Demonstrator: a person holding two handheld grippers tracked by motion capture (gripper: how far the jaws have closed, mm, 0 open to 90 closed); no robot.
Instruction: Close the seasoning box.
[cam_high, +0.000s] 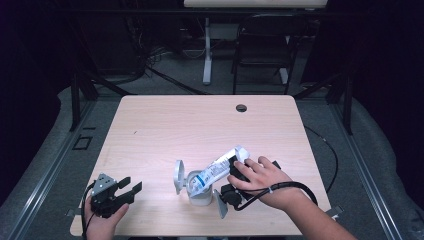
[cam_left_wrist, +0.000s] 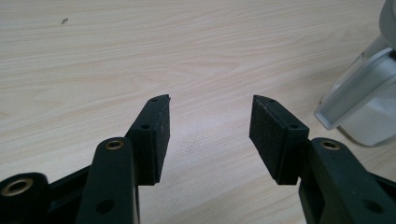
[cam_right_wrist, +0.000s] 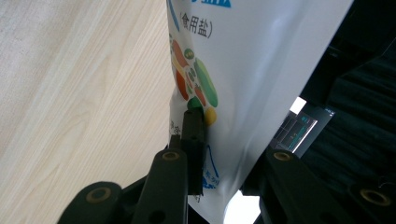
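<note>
Near the table's (cam_high: 150, 125) front edge, the right tool (cam_high: 239, 184) pinches a soft, crinkly salt bag (cam_high: 220, 167), tilted over an open jar (cam_high: 199, 192); gripped mid-body, it may sag. The left tool (cam_high: 120, 190) gapes wide, empty.

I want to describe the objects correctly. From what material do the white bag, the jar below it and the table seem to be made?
The white bag looks like glossy plastic film: it creases softly and carries sharp colour print. The jar seems clear plastic or glass, see-through with a frosted band; which one I cannot tell. The table appears to be matte light wood or wood-look laminate, with even printed-looking grain.
</note>
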